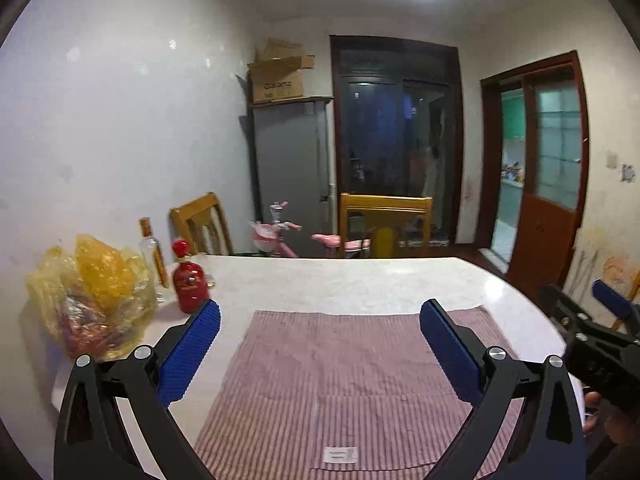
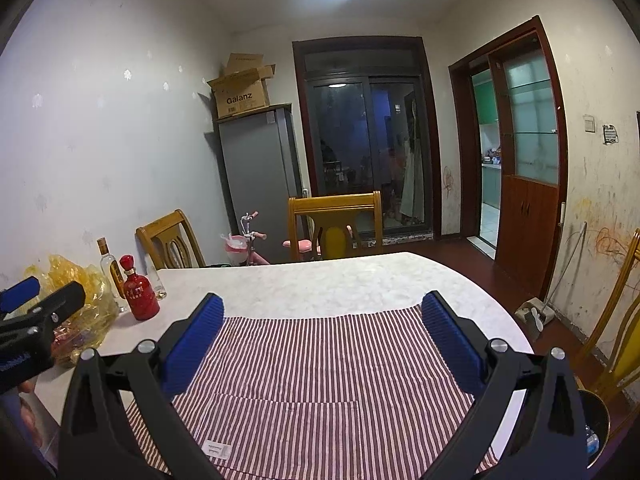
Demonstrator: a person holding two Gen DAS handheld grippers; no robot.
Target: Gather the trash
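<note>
Crumpled yellow plastic bag (image 1: 90, 296), far left on the white marble-pattern table (image 1: 360, 280), beside red ceramic bottle (image 1: 189, 280): judged light, soft, slippery; best pinched at its upper folds. Left gripper (image 1: 320, 344) and right gripper (image 2: 322, 340) both spread wide, empty, above striped cloth (image 2: 320, 360). Table's right edge near; open room ahead.

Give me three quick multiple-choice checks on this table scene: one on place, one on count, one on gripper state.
1. Where does the yellow plastic bag lie?
A. on the table's left side
B. on the striped cloth
C. on a chair

2. How many bottles stand beside the bag?
A. one
B. two
C. four

3. How do both grippers stand?
A. open, empty
B. shut on the cloth
C. shut on a bottle

Answers:
1 A: it sits left of the striped cloth, near the wall.
2 B: a red bottle and a clear bottle.
3 A: left gripper and right gripper show spread fingers with nothing between.
</note>
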